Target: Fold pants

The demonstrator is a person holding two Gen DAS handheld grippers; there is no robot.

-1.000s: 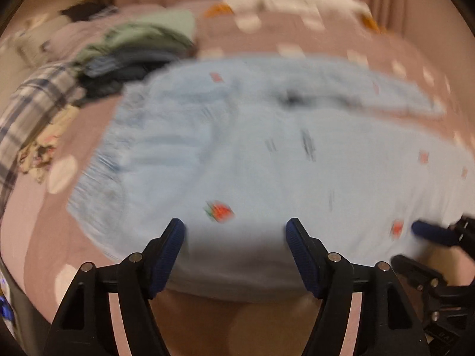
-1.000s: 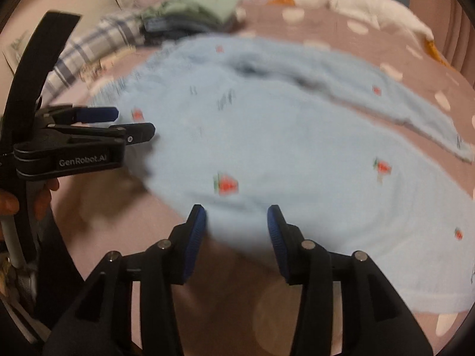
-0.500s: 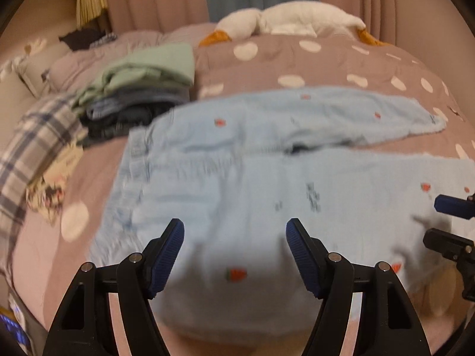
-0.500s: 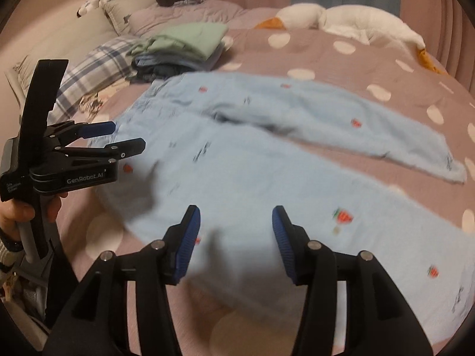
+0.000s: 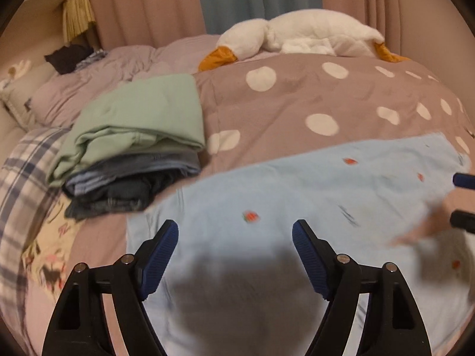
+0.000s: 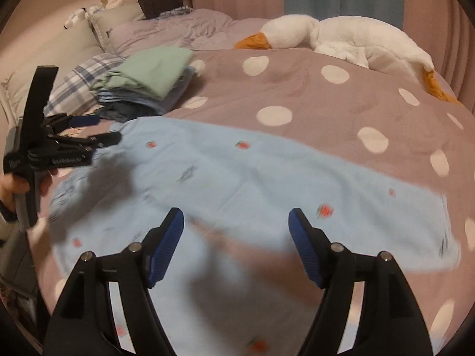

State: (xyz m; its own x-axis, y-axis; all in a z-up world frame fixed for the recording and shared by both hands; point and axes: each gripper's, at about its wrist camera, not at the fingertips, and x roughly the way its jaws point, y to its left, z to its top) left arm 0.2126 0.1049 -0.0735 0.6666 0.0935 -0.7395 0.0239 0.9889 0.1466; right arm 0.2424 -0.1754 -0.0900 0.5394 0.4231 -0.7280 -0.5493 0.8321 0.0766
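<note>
Light blue pants [image 5: 297, 195] with small strawberry prints lie spread on the dotted bedcover, both legs running to the right [image 6: 252, 172]. My left gripper [image 5: 235, 228] hovers over the waist end. Its jaws are opening and no cloth sits between the blue pads. The same gripper shows at the left edge of the right wrist view [image 6: 108, 129], with a hand on its grip. My right gripper [image 6: 236, 216] hangs over the gap between the two legs, jaws opening, nothing between them. Its tips [image 5: 464, 198] poke in at the right edge of the left wrist view.
A pile of folded clothes [image 5: 133, 136] with a green piece on top sits left of the pants [image 6: 151, 71]. A plaid cloth [image 5: 23, 172] lies further left. A white plush goose [image 5: 311, 35] rests at the far side, against the curtains, and pillows are at the far left.
Both grippers have lifted and travelled over the pants toward the far side of the bed. Their jaws stand wider, the right one's clearly so. The pants lie as before.
</note>
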